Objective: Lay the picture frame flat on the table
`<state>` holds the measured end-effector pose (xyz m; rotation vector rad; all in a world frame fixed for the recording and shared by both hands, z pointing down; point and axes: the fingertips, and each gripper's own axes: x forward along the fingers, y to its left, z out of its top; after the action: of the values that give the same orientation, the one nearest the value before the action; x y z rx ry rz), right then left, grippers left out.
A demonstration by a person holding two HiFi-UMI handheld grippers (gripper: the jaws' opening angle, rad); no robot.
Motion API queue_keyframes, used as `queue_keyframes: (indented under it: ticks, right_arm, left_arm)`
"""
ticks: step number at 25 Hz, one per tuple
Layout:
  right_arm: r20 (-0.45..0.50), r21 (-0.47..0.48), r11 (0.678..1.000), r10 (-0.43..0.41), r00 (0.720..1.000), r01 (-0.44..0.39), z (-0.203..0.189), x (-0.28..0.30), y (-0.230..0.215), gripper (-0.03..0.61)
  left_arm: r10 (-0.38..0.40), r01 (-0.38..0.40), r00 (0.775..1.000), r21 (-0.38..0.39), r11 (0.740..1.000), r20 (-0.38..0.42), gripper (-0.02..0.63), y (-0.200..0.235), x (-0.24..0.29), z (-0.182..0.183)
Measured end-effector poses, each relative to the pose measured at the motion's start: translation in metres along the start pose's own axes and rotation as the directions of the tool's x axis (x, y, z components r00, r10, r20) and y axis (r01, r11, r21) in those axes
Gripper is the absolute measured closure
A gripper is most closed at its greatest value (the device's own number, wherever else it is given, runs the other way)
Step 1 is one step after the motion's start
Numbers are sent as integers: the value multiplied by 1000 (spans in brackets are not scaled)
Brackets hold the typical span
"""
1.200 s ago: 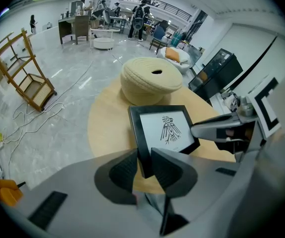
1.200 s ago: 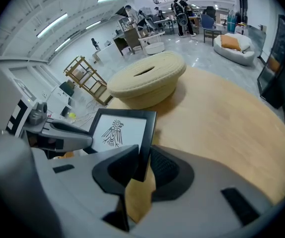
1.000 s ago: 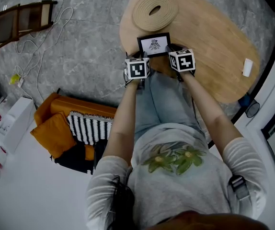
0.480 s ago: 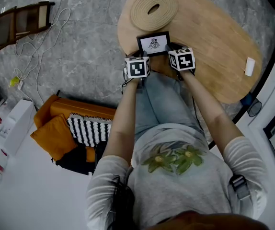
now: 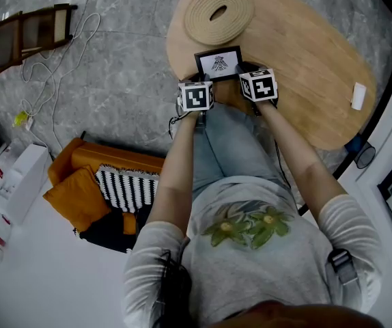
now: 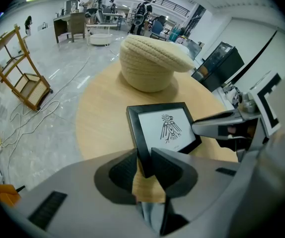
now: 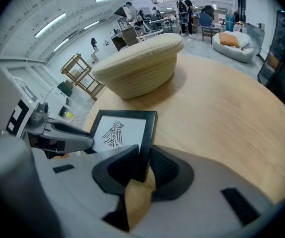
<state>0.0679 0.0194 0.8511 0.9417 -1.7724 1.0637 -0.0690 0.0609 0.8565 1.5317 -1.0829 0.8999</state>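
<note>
The picture frame (image 5: 219, 62) sits on the person's side of the woven basket (image 5: 220, 12), close to it but apart, over the near edge of the wooden bench (image 5: 305, 67). It hangs between the two tools. The left tool (image 6: 145, 165) has its pads closed on the frame's lower left corner, with the black moulding wedged between them. The right tool (image 7: 143, 167) is clamped the same way on the lower right corner. So each tool grips one end of the frame's bottom, and the frame rises out of the jaws toward the basket.

The frame is in landscape, and its long axis runs crosswise from one tool to the other, side-on to the basket. Its glazed face, with a black bird drawing on white, is turned toward the person and leans back, with the top edge nearer the basket than the bottom edge. It is tilted, not lying flat. Whether its bottom edge touches the bench cannot be told, since the jaws cover it.

Compared with a second ago, hardly anything differs: the frame keeps the same lean and the same place beside the basket, and both tools hold the same corners.
</note>
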Motion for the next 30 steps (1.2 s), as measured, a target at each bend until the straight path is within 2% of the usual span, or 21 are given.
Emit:
queue_keyframes:
  ticks: [10, 14, 16, 18, 20, 22, 25, 28, 30]
  right_arm:
    - [24, -4, 1000, -6, 1000, 6, -1, 2, 0, 494]
    - [26, -21, 1000, -22, 999, 23, 0, -1, 0, 492]
    - [36, -42, 999, -28, 999, 29, 5, -9, 3, 483]
    - [52, -50, 999, -16, 999, 18, 11, -20, 9, 457]
    - [60, -49, 999, -5, 998, 8, 18, -34, 12, 459]
    - [65, -47, 999, 0, 998, 3, 24, -50, 15, 476]
    - [78, -41, 999, 5, 997, -2, 32, -79, 19, 514]
    - [94, -36, 999, 12, 996, -9, 42, -108, 25, 563]
    - [98, -46, 999, 26, 995, -22, 46, -127, 32, 571]
  left_arm:
    - [12, -12, 1000, 26, 1000, 1, 506, 3, 4, -3]
    - [79, -78, 997, 121, 990, -1, 482, -1, -4, 5]
    - [111, -114, 993, 155, 981, 30, 476, -1, -14, 12]
    - [116, -123, 991, 140, 982, 60, 474, 0, -28, 17]
    - [104, -112, 992, 106, 988, 74, 466, -2, -43, 19]
    - [97, -107, 991, 101, 989, 93, 466, -7, -61, 22]
    - [90, -108, 988, 142, 984, 125, 472, -20, -92, 28]
    - [81, -107, 983, 160, 981, 162, 511, -33, -123, 36]
    - [71, -100, 980, 152, 983, 187, 540, -42, -142, 41]
